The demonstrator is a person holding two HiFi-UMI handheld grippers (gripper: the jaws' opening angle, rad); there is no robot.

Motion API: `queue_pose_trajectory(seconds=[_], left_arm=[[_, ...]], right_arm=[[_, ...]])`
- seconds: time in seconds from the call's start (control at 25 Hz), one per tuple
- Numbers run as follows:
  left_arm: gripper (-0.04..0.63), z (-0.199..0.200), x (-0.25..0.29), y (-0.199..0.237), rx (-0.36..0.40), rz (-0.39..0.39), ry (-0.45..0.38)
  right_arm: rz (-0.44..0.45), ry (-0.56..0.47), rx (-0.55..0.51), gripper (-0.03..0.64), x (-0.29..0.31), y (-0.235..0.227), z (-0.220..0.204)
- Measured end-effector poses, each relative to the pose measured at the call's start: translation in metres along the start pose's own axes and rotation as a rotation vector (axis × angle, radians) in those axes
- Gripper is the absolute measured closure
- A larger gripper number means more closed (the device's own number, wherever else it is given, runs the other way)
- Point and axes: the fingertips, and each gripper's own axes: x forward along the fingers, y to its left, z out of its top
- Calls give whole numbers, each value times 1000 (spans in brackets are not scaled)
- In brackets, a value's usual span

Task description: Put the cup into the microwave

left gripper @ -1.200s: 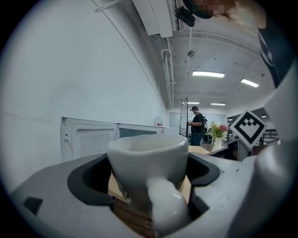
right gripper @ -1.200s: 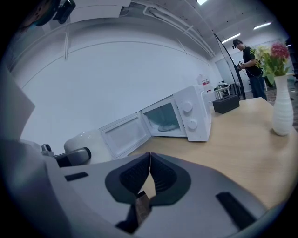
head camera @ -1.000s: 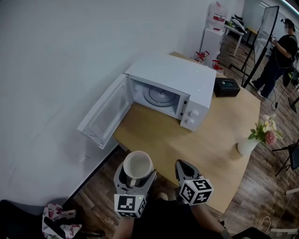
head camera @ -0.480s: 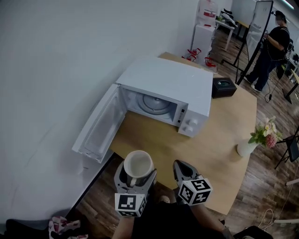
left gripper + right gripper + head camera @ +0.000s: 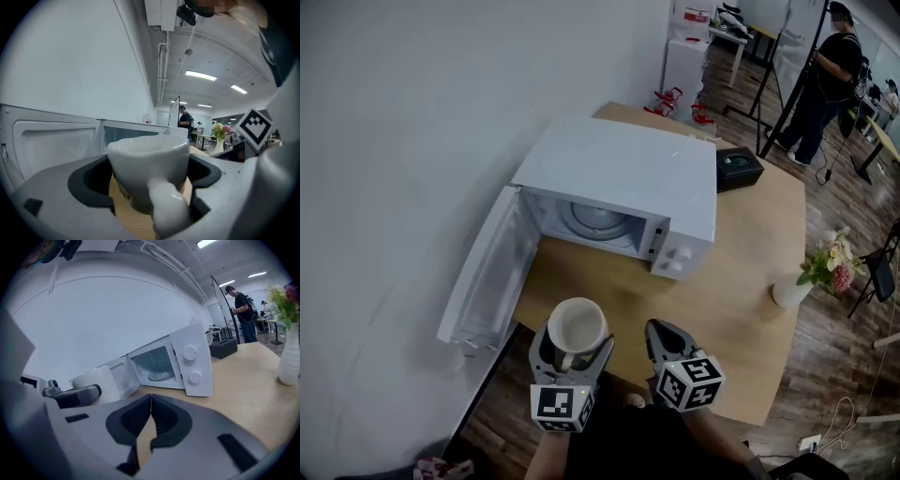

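Observation:
A white cup (image 5: 577, 329) stands upright between the jaws of my left gripper (image 5: 571, 352), which is shut on it; its handle (image 5: 165, 206) points back toward the camera. The white microwave (image 5: 623, 178) sits on the wooden table (image 5: 741, 319) with its door (image 5: 483, 272) swung wide open to the left and the glass turntable (image 5: 592, 220) showing inside. The cup hangs just off the table's near edge, in front of the oven opening. My right gripper (image 5: 661, 339) is beside the left one, shut and empty. From the right gripper view the cup (image 5: 96, 380) shows at left.
A white vase of flowers (image 5: 811, 277) stands at the table's right edge. A black box (image 5: 738, 169) lies behind the microwave. The white wall runs along the left. A person (image 5: 820, 80) stands far back near a stand.
The view has closed in on the microwave, which now sits lower and nearer in the head view. Both grippers keep their place in the frame; the cup stays gripped.

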Motion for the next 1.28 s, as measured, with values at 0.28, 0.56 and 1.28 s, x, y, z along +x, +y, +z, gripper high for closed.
queue_pose_trajectory(seconds=[0.28,0.56,1.28], left_arm=[[117,6,28,13,5,-46,9],[117,10,57,29,16,-83,16],[117,18,130,62,33,-167,39]], right_arm=[[-43,-13,15,623,18,-6,12],[-80,-19,25,623,38,-11,22],[-188,-37,97,623,73,-28,37]])
